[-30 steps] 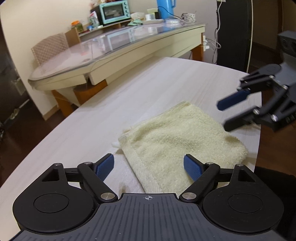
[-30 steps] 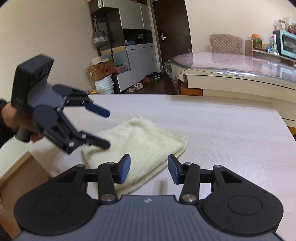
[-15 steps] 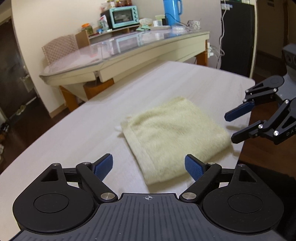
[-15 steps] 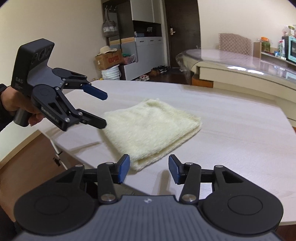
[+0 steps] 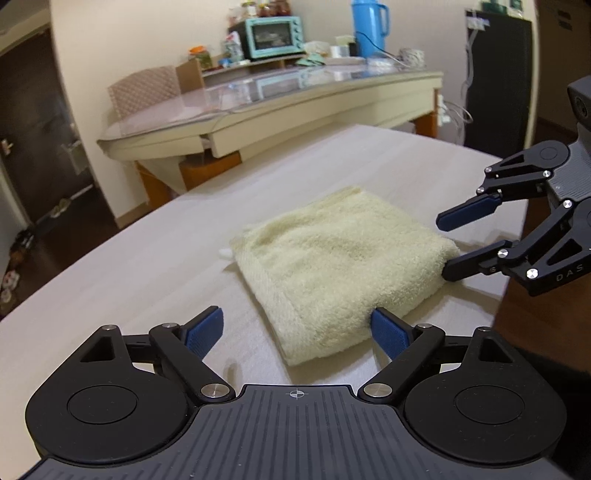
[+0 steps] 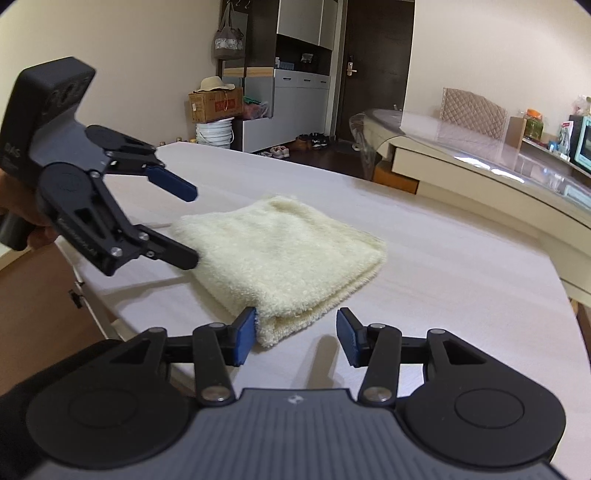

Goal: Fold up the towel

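Folded cream towel (image 5: 340, 266) flat on table (image 5: 147, 266), frame centre, long axis lower-left to upper-right. Left gripper (image 5: 295, 330) jaws wide, just opened further; right gripper (image 6: 295, 334) jaws apart; both empty.

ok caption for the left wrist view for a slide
Folded cream towel on the pale table, open left gripper and right gripper at its near corners.

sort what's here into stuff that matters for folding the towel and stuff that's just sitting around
Part of the job:
- towel, folded, lying on the white table
- left gripper, open, at the towel's near edge
- right gripper, open, at a towel corner

Just lying about:
- toaster oven
- blue jug
- cardboard box with a hat on it
- shoes by the door
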Action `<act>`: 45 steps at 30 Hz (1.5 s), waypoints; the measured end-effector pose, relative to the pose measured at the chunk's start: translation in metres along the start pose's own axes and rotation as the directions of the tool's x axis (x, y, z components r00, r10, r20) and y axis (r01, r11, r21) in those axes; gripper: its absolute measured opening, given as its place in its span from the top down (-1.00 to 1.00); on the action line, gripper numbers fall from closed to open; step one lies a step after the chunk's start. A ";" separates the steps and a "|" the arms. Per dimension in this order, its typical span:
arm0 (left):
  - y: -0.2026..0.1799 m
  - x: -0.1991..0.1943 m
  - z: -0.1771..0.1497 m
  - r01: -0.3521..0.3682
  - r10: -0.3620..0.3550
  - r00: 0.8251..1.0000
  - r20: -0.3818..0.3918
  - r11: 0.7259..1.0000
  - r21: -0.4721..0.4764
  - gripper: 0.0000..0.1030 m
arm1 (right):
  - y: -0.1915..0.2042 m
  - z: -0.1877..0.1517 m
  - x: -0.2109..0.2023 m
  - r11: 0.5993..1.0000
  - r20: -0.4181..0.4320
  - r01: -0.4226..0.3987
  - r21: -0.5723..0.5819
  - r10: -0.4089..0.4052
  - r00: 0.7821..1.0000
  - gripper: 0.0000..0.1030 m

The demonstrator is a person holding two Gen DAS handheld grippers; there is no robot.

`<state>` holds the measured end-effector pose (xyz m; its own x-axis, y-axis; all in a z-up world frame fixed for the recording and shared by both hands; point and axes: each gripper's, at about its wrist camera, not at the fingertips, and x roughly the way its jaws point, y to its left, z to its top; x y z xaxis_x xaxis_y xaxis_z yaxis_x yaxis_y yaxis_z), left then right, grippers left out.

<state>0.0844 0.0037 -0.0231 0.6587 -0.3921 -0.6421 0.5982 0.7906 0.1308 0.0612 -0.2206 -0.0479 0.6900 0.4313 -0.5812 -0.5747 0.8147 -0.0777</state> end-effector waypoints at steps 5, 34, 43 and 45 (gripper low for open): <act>-0.014 0.006 0.008 -0.038 0.038 0.999 -0.006 0.999 0.005 -0.79 | -0.021 0.004 0.006 1.000 -0.016 0.002 -0.008 -0.002 1.000 -0.08; -0.051 -0.070 -0.016 -0.281 0.263 0.960 -0.102 0.878 -0.388 -1.00 | -0.002 -0.010 -0.081 0.915 0.009 0.043 0.400 -0.051 0.999 -0.99; -0.045 -0.079 -0.010 -0.260 0.259 0.964 -0.065 0.852 -0.454 -1.00 | 0.006 -0.004 -0.085 0.923 0.004 0.054 0.382 -0.060 0.998 -0.99; -0.046 -0.078 -0.010 -0.257 0.256 0.964 -0.066 0.851 -0.458 -1.00 | 0.008 -0.004 -0.086 0.924 0.003 0.050 0.380 -0.055 0.998 -0.99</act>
<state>0.0010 0.0023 0.0135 0.7582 -0.1447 -0.6357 0.1304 0.9890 -0.0696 -0.0040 -0.2530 -0.0017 0.7222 0.3870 -0.5733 -0.3295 0.9212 0.2068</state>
